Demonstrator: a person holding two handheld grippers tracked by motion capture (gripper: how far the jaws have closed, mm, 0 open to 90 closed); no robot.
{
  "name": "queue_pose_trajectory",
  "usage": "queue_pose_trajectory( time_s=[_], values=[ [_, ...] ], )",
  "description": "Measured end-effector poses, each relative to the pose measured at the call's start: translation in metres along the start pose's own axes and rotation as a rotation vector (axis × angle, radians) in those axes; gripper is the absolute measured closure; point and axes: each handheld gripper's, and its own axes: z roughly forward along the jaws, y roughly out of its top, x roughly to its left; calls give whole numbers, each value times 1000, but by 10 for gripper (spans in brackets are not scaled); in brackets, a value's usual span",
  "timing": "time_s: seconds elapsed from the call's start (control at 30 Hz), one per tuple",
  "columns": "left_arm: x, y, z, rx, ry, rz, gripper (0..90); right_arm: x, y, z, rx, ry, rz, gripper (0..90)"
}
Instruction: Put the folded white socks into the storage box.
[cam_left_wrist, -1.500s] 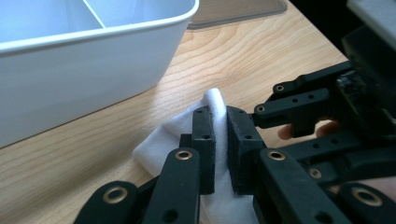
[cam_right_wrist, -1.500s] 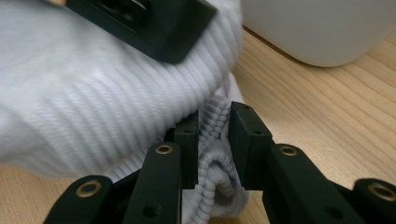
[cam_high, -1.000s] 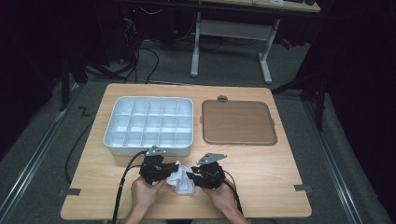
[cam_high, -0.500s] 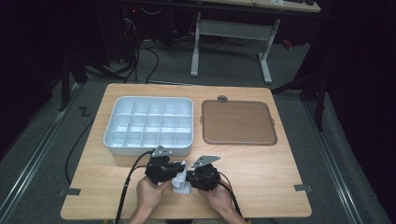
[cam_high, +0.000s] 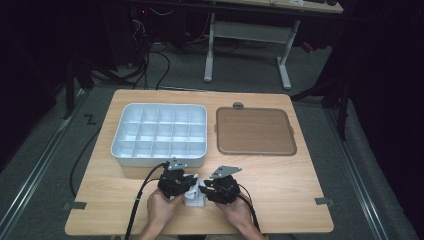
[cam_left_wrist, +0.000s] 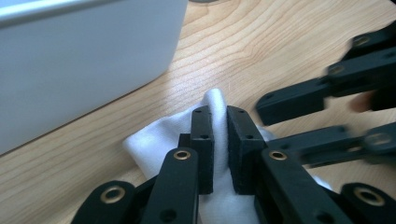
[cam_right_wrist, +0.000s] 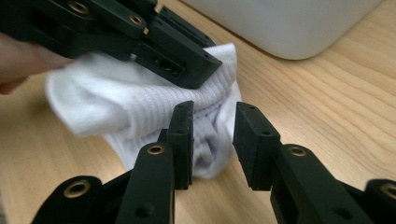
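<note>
Jaws of the left gripper (cam_left_wrist: 218, 140) pinch a white sock (cam_left_wrist: 159, 140) on the surface (cam_left_wrist: 289, 42); the right gripper (cam_right_wrist: 212, 140), just reopened, straddles its ribbed cuff.

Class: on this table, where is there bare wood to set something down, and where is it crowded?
Free: table right of the right gripper, below the brown tray; also left of the left gripper, below the white bin. Crowded: near edge centre, both grippers around the white cloth.

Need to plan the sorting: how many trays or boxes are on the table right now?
2. The white compartment tray sits at the table's left half; the flat brown tray lies beside it on the right. Nothing else of that kind is in view.
</note>
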Motion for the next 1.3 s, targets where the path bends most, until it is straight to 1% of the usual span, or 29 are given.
queue_pose_trajectory(
  time_s=[0.03, 0.07, 0.1, 0.13, 0.2, 0.23, 0.27, 0.33, 0.37, 0.43, 0.53, 0.57, 0.6, 0.63, 0.67, 0.7, 0.77, 0.83, 0.87, 0.93, 0.97, 1.13, 1.2, 1.23, 1.27, 1.3],
  values=[
    [0, 0, 1, 1, 1, 1, 820, 1, -3, -5, -4, -4, -7, 683],
    [1, 0, 1, 2, 2, 3, 820, 1, -3, -5, -4, -4, -7, 683],
    [1, 0, 2, 1, 4, 0, 821, 2, -7, -5, 10, -7, -12, 675],
    [1, 0, 3, 0, 5, -3, 821, 1, -8, -4, 14, -7, -19, 675],
    [1, 0, 3, 0, 5, -4, 821, 1, -9, -2, 23, -5, -13, 675],
    [1, 0, 2, 1, 5, -3, 821, 2, -12, 3, 44, -9, -17, 689],
    [1, 1, 2, 1, 4, -4, 821, 2, -12, 3, 44, -9, -17, 689],
    [-2, 3, -4, -19, -23, -12, 820, 3, -14, 10, 58, -13, -34, 704],
    [-4, 7, -8, -30, -44, -26, 820, 3, -14, 12, 47, -7, -36, 711],
    [-5, 8, -9, -29, -43, -19, 820, 2, -12, 13, 48, -5, -45, 716],
    [-6, 8, -5, -23, -38, -10, 821, 3, -11, 14, 55, -12, -50, 718],
    [-6, 8, -3, -19, -37, -6, 821, 3, -9, 16, 59, -17, -63, 719],
    [-5, 5, 2, -12, -30, 1, 821, 2, -8, 16, 60, -18, -65, 720],
    [-5, 5, 2, -12, -30, 1, 821, 2, -8, 16, 60, -18, -65, 720],
    [-4, 3, 6, -12, -22, 9, 822, 2, -7, 18, 55, -19, -67, 720],
    [-4, 3, 6, -12, -22, 9, 822, 1, -7, 18, 55, -18, -66, 720],
    [-1, 1, 11, -11, -19, 2, 820, 0, -7, 18, 56, -14, -68, 720],
    [-1, 1, 12, -11, -17, 5, 818, -1, -7, 18, 56, -15, -69, 720],
    [-1, 1, 15, -10, -13, 19, 817, -2, -7, 19, 50, -14, -69, 720],
    [-2, 1, 16, -15, -11, 18, 816, -2, -7, 19, 48, -16, -69, 720],
    [-1, 1, 20, -18, -7, 23, 816, -3, -7, 20, 42, -18, -67, 722],
    [-1, 2, 23, -18, -3, 36, 812, -6, -6, 21, 35, -18, -64, 724],
    [-1, 3, 22, -10, -6, 34, 801, -6, -6, 22, 29, -17, -64, 724],
    [-1, 5, 20, -3, -15, 18, 760, -6, -6, 22, 29, -16, -62, 724],
    [-1, 5, 20, -3, -15, 18, 726, -6, -6, 22, 29, -16, -62, 724],
    [-1, 6, 18, 1, -22, 9, 726, -6, -6, 22, 29, -15, -59, 724]
  ],
)
